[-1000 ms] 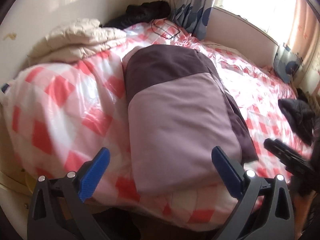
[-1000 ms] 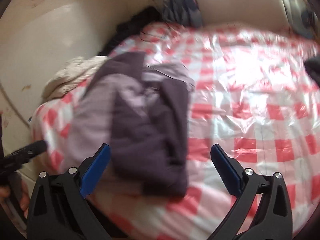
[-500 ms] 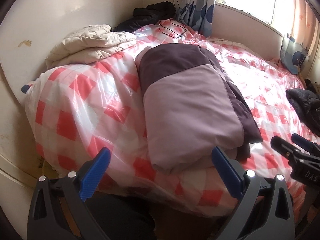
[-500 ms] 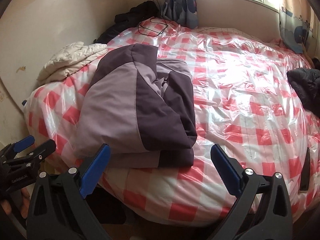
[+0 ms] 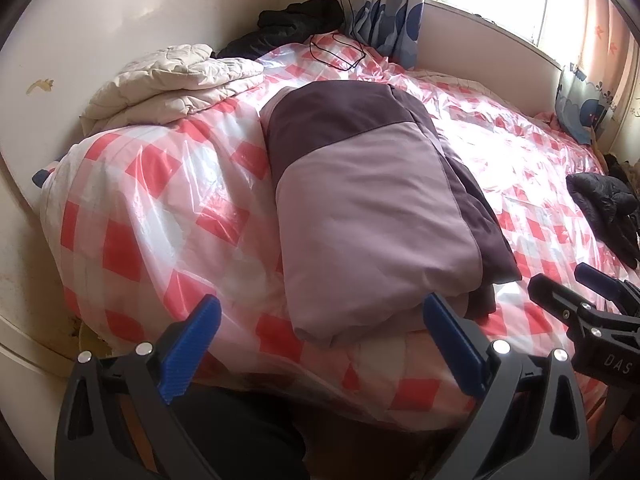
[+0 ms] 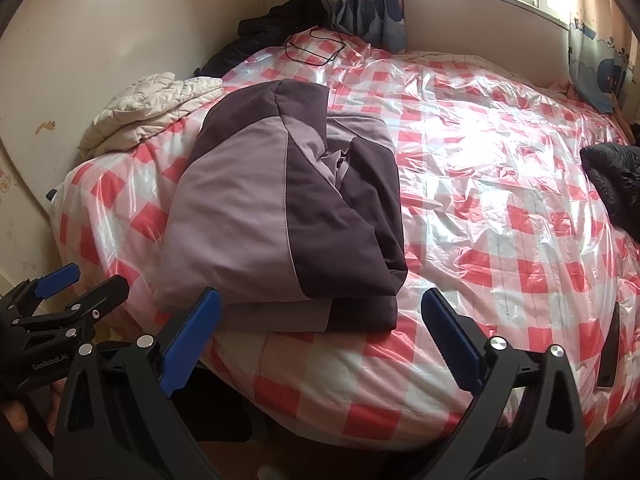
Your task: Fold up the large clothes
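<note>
Your purple jacket (image 5: 372, 216) lies folded into a compact bundle near the bed's (image 5: 152, 208) front edge, at twelve o'clock from both tools. The fold looks finished; only tidying or the black coat (image 6: 612, 184) at three o'clock may remain. Your left gripper (image 5: 320, 344) and right gripper (image 6: 320, 340) both stand apart, holding nothing. Only the right view shows the bundle's stacked layers and a dark phone (image 6: 610, 344).

Cream quilted blanket (image 5: 176, 80) bunched by wall; black cable (image 6: 314, 46) looped near curtain (image 6: 372, 4); black jacket (image 5: 604, 208) lying right.
</note>
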The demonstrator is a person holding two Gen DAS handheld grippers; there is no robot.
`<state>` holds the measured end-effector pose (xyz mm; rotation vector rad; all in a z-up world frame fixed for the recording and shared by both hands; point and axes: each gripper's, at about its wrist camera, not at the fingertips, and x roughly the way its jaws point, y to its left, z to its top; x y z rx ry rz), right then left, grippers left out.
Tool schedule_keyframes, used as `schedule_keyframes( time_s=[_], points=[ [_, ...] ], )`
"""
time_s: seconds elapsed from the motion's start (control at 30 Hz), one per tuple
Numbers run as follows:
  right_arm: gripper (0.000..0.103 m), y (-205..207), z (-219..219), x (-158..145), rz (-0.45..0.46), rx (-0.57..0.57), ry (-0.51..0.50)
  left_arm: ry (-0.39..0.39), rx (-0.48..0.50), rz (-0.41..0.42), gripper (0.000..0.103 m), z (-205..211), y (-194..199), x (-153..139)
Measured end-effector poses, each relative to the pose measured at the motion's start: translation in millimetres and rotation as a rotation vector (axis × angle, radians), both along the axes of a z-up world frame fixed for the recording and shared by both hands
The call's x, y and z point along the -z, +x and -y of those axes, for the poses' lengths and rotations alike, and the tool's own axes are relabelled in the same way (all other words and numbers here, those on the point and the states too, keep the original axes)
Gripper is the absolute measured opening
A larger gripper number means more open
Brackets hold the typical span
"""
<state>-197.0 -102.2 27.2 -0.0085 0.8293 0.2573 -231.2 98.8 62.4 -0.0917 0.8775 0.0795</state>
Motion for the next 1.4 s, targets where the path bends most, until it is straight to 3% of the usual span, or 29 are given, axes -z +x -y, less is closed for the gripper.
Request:
schedule_keyframes(
  time_s=[1.4],
  points=[
    [0.097, -2.0, -4.3, 2.4, -0.021, -0.017, 0.014, -0.019, 0.005, -0.001, 0.097, -1.9, -2.4, -0.2]
  ],
)
